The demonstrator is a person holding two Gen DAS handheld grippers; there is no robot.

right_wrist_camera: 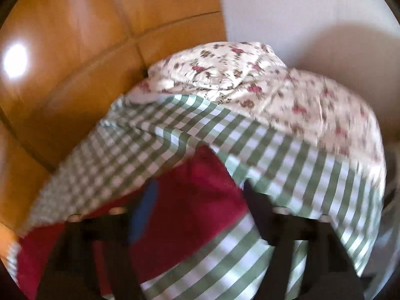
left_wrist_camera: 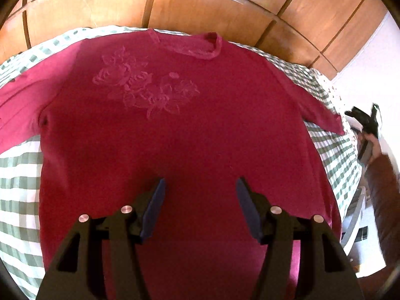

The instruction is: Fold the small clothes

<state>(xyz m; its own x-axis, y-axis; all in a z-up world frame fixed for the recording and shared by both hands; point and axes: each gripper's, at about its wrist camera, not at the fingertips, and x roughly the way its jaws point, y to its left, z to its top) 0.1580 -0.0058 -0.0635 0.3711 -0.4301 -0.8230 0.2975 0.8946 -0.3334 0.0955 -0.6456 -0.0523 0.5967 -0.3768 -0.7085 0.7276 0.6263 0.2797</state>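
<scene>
A crimson long-sleeved top [left_wrist_camera: 180,130] with a raised flower motif lies spread flat, front up, its neckline [left_wrist_camera: 200,47] at the far side and a sleeve out to each side. My left gripper [left_wrist_camera: 200,183] hovers over its lower body, open, with nothing between the blue pads. In the right wrist view, which is blurred, the end of the right sleeve [right_wrist_camera: 200,200] lies on the cloth below my right gripper [right_wrist_camera: 200,192]. Its fingers stand wide apart and clear of the cloth. The left wrist view shows the right gripper [left_wrist_camera: 366,125] off the bed's right side, held by a brown-sleeved hand.
The top rests on a green-and-white checked cloth [left_wrist_camera: 20,195] that covers a bed. A floral duvet [right_wrist_camera: 275,95] is bunched beyond the cloth's right end. Wooden panels [left_wrist_camera: 200,5] run along the far side, and a white wall [right_wrist_camera: 312,12] stands to the right.
</scene>
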